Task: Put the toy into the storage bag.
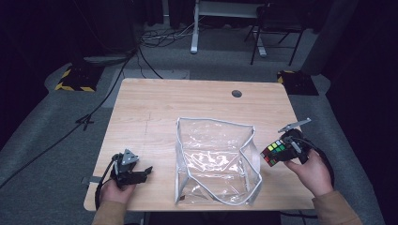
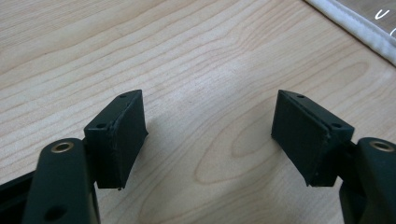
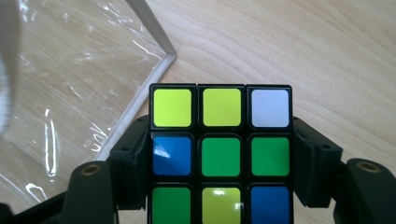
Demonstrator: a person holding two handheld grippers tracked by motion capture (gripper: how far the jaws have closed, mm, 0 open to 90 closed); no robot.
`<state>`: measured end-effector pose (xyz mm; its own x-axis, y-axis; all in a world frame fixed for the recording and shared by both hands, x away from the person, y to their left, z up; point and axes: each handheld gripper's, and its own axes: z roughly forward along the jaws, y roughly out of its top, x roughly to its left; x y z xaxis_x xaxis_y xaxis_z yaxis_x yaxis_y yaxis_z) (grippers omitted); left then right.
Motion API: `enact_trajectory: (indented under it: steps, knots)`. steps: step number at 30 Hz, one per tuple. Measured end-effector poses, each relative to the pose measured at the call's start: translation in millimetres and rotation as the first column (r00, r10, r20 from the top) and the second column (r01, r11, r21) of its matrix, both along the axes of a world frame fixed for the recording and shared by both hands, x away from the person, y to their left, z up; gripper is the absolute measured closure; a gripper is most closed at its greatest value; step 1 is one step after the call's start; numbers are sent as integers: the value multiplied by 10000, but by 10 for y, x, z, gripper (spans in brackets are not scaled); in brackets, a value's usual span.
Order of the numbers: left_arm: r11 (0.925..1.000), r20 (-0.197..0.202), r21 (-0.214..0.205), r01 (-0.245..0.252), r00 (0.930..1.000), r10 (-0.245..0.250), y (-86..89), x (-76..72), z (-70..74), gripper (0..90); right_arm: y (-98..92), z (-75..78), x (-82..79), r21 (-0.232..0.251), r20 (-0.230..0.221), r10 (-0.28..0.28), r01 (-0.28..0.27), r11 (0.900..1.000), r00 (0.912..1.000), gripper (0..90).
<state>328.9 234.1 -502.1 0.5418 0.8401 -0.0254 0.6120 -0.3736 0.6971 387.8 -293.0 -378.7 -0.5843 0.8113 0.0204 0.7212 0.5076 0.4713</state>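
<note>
Right gripper view: right gripper (image 3: 219,163) clamped on cube (image 3: 220,156) (bottom row cut off); left gripper (image 2: 210,135) jaws apart.

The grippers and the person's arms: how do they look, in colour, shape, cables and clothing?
Both are black. The left gripper carries a grey three-cornered plate on top; the right gripper has a similar grey plate. In the gripper views, each jaw is a flat black block with small screw holes, on an arm with a brass-coloured ring. A black cable trails from the left one. The sleeves are tan.

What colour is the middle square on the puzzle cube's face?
Green, at the centre of the puzzle cube held in the right tongs; the right gripper view shows it best.
</note>
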Motion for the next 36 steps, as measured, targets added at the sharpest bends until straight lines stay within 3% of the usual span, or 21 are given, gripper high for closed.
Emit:
enact_trajectory:
  steps: [19, 36]
  knots:
    - [10000, -51, 18, -74, 10000, 74, -10, 25, 0, 241, -23, 706, -104, 496, 1010, 261, -313, 9983, 9945, 337]
    - [10000, -50, 21, -75, 10000, 75, -11, 25, 0, 240, 3, 1100, -253, 1018, 1732, 610, -795, 9916, 9830, 337]
